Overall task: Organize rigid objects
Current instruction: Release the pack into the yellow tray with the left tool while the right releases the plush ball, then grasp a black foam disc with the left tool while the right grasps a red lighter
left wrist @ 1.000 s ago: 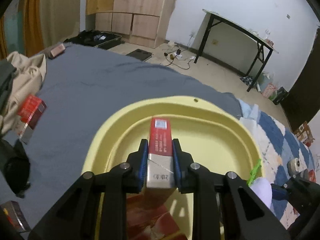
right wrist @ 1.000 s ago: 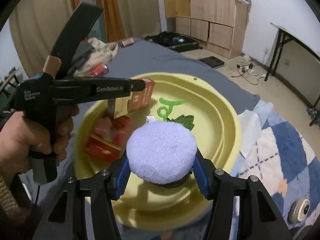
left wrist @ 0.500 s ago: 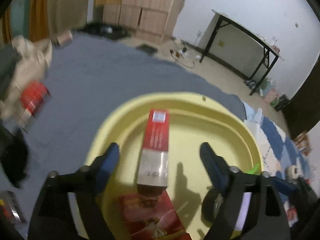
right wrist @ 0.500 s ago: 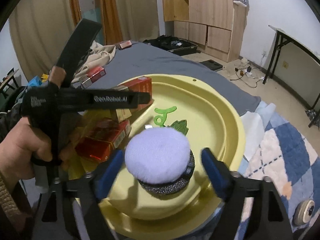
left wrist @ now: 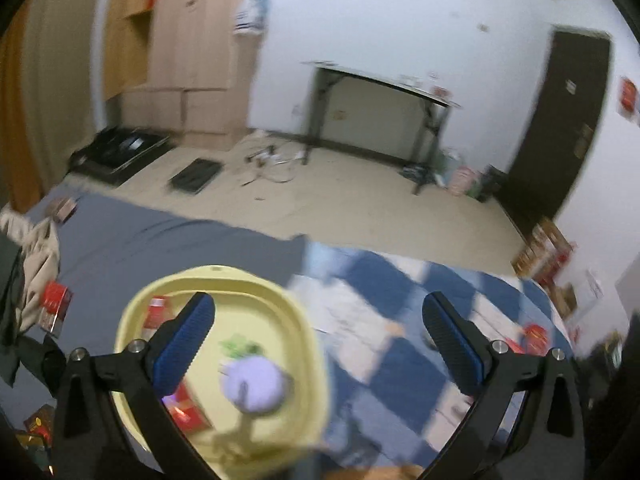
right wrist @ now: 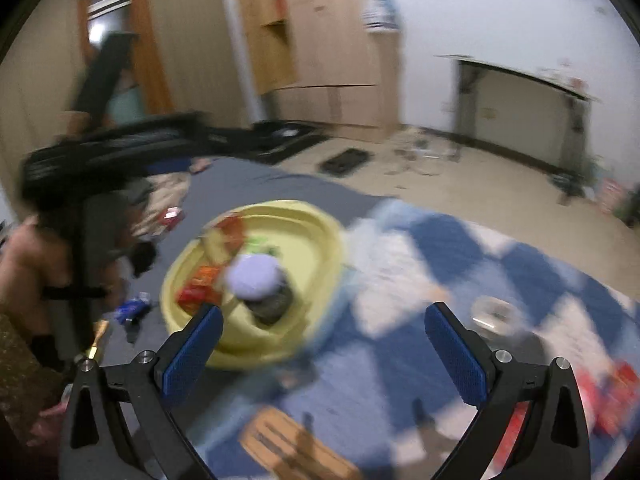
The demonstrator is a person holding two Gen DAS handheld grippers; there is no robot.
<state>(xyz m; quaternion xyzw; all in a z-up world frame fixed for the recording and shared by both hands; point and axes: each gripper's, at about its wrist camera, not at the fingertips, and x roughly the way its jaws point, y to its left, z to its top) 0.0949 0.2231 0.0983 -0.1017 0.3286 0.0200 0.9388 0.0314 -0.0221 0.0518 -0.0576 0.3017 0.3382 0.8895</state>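
Observation:
A yellow basin [left wrist: 308, 344] [right wrist: 320, 224] sits on a grey sheet. Inside lie red boxes [left wrist: 157, 312] [right wrist: 198, 292], a green clip [left wrist: 240, 346] and a round purple-topped puff [left wrist: 254, 386] [right wrist: 256, 276]. My left gripper [left wrist: 320, 344] is open and empty, raised above and behind the basin. My right gripper [right wrist: 324, 344] is open and empty, pulled back from the basin over the blue checked blanket [right wrist: 460, 264]. The left tool and hand [right wrist: 80, 184] show blurred at the left of the right wrist view.
Loose red boxes [left wrist: 54, 306] lie on the sheet by crumpled clothes [left wrist: 28, 248]. More red packs [left wrist: 536, 334] [right wrist: 616, 392] and a round case [right wrist: 494, 314] lie on the blanket. A wooden item [right wrist: 296, 448] lies near me. A desk [left wrist: 380, 100] and wardrobe [left wrist: 192, 40] stand behind.
Both grippers opened, leaving the red box and the purple puff in the basin. Both have since lifted and drawn back, and the views are blurred by motion.

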